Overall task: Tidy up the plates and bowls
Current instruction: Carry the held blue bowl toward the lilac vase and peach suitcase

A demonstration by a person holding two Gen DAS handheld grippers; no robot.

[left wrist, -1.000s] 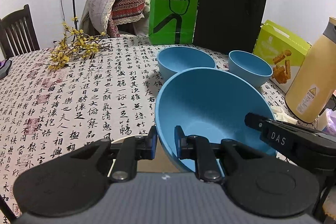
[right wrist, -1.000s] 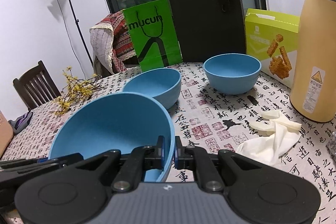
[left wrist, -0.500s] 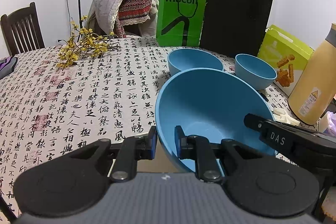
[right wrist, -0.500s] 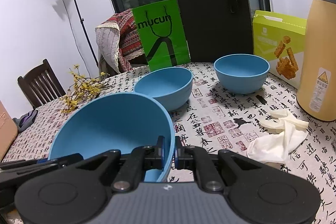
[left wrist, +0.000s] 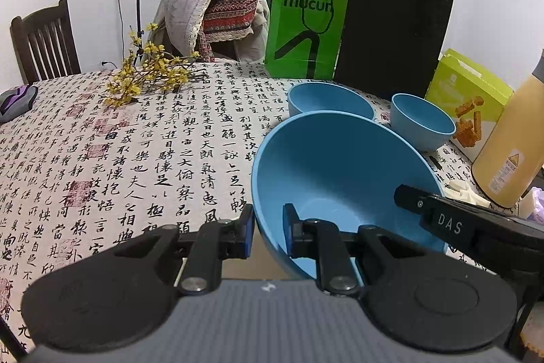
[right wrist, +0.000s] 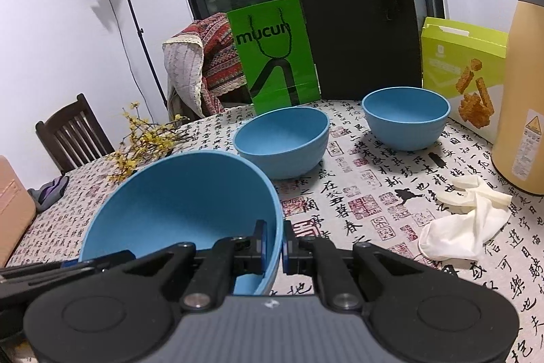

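Bowl under carriage: large round blue plastic bowl (left wrist: 340,172), raised above the calligraphy-print tablecloth (left wrist: 102,159), near two smaller blue bowls (right wrist: 282,142) farther back. Left gripper (left wrist: 267,235) pinches its near-left rim; right gripper (right wrist: 273,244) pinches the opposite rim. It appears light, rigid and smooth, so rim holds suit. Its mouth faces upward, tipped toward the cameras; no long axis.
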